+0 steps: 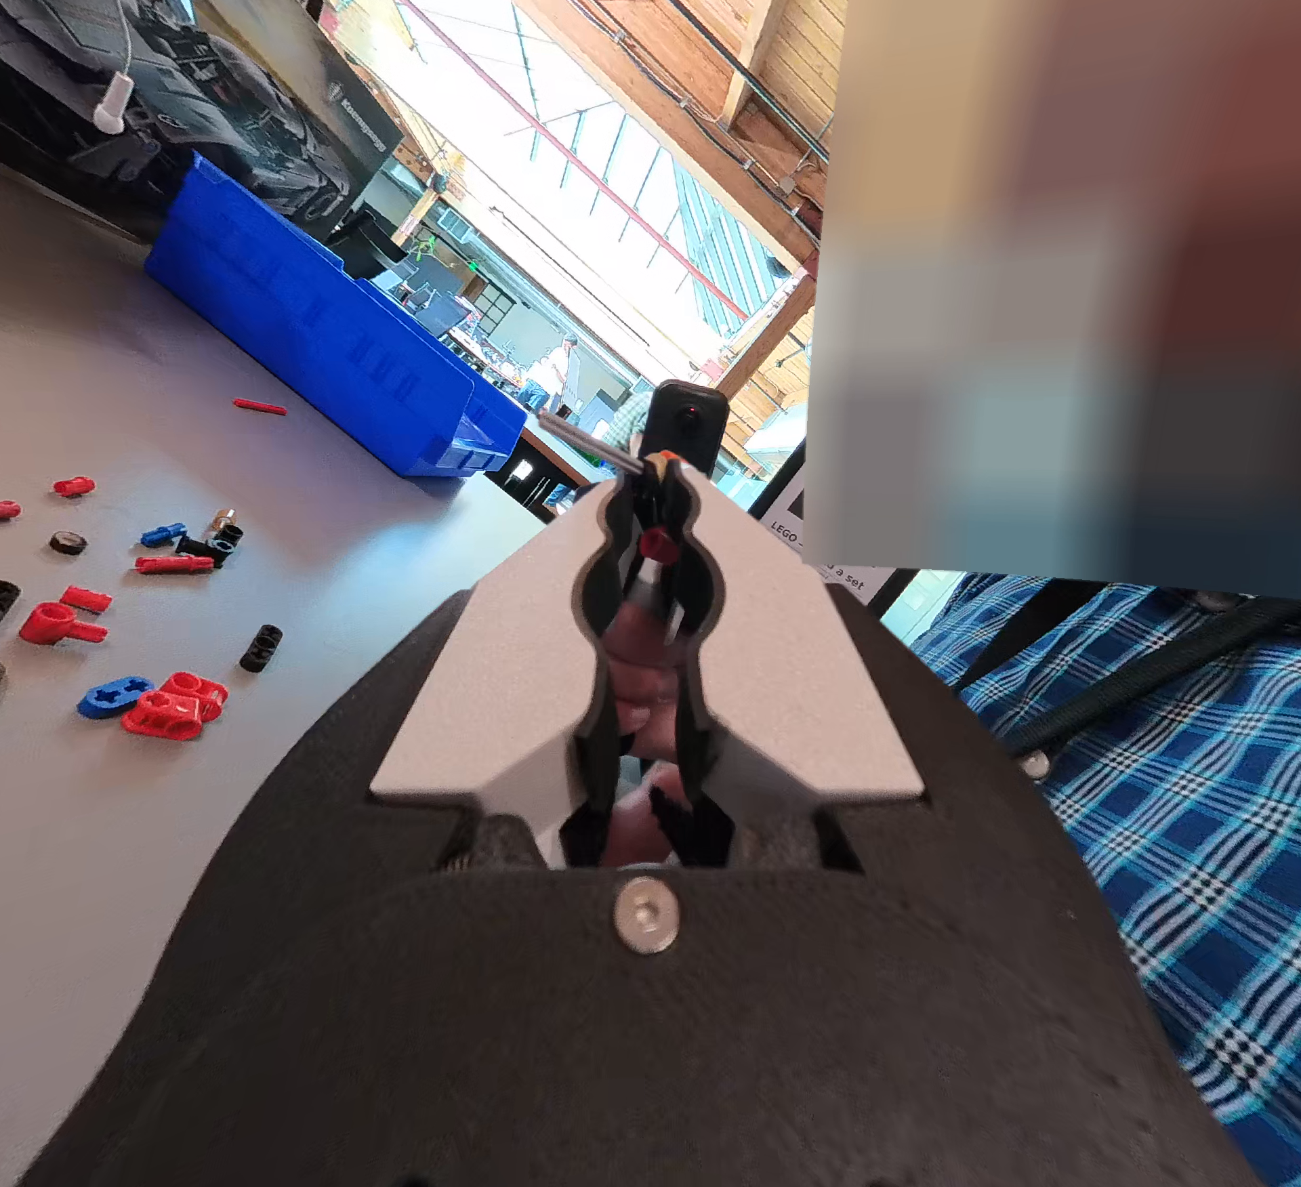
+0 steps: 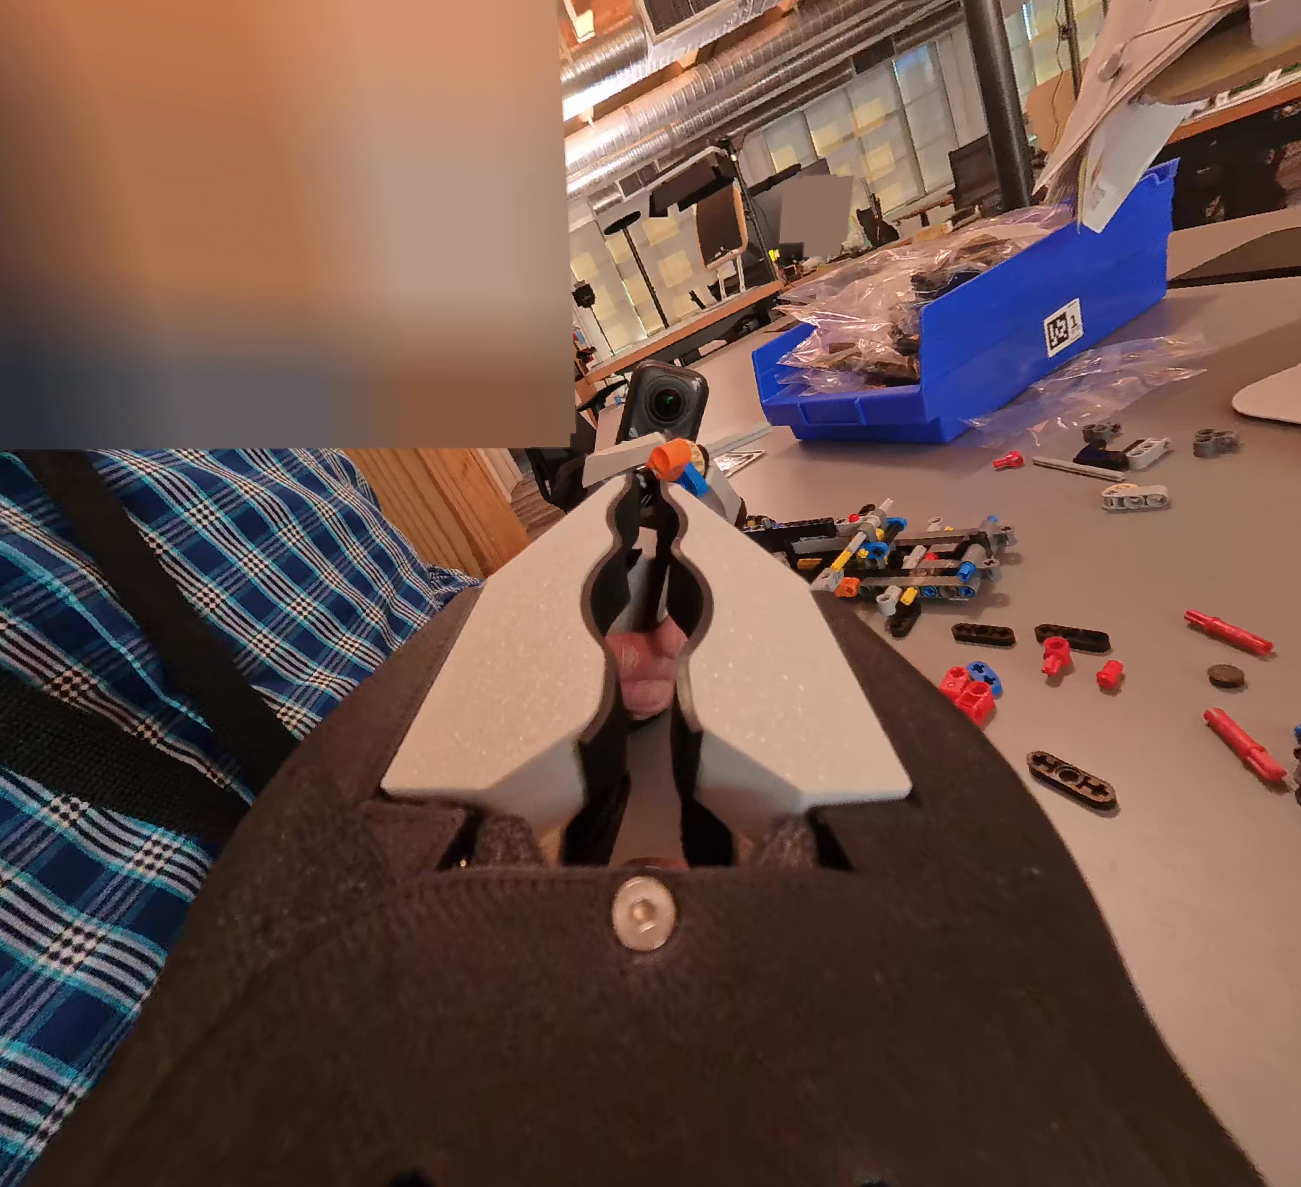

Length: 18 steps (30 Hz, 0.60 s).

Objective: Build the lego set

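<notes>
Both grippers are raised off the table and meet tip to tip in front of a person in a blue plaid shirt [image 1: 1126, 801]. My left gripper [image 1: 651, 484] is shut on a small lego assembly: a black part with a red bush [image 1: 656, 544] and a grey axle [image 1: 588, 441] poking out up-left. My right gripper [image 2: 644, 484] is shut on the same small cluster, where an orange piece [image 2: 669, 458], a blue pin [image 2: 695, 482] and a tan gear show at its tip. The partly built chassis [image 2: 908, 551] lies on the grey table [image 2: 1126, 872].
Loose red, blue and black parts [image 1: 169, 703] lie on the table, also in the right wrist view [image 2: 971, 688]. A blue bin [image 2: 985, 337] holds plastic bags; it also shows in the left wrist view [image 1: 317, 315]. The set's box [image 1: 176, 69] and an open booklet [image 2: 1161, 27] stand behind it. The tips of both grippers are at nearly the same place.
</notes>
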Each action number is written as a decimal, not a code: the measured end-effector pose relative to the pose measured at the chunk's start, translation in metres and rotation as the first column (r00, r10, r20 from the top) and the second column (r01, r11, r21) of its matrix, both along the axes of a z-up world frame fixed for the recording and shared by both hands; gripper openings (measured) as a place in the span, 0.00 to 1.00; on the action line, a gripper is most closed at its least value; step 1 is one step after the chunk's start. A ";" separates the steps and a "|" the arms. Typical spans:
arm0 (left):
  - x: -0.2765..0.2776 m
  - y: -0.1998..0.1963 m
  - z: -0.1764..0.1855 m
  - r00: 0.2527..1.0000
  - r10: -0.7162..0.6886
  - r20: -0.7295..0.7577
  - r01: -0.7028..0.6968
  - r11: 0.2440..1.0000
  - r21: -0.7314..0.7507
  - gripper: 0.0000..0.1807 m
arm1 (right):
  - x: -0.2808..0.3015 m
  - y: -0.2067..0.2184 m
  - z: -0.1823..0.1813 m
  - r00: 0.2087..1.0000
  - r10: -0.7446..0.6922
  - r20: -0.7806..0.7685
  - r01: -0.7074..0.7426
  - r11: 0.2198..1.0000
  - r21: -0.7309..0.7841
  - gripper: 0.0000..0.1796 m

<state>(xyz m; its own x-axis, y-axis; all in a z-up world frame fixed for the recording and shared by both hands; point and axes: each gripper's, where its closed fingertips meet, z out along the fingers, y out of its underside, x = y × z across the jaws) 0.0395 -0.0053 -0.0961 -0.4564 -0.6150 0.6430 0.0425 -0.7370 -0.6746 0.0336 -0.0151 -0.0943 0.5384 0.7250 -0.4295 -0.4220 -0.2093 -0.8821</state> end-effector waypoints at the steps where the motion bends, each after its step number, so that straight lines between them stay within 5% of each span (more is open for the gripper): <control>1: 0.000 0.000 0.000 1.000 0.001 0.004 -0.001 1.000 -0.002 0.04 | 0.000 0.000 0.001 1.000 0.002 -0.003 -0.002 1.000 0.006 0.00; 18: 0.004 -0.003 -0.003 0.997 0.072 -0.023 -0.069 0.989 0.128 0.03 | -0.002 -0.004 0.001 0.999 0.045 -0.019 -0.045 0.998 -0.032 0.00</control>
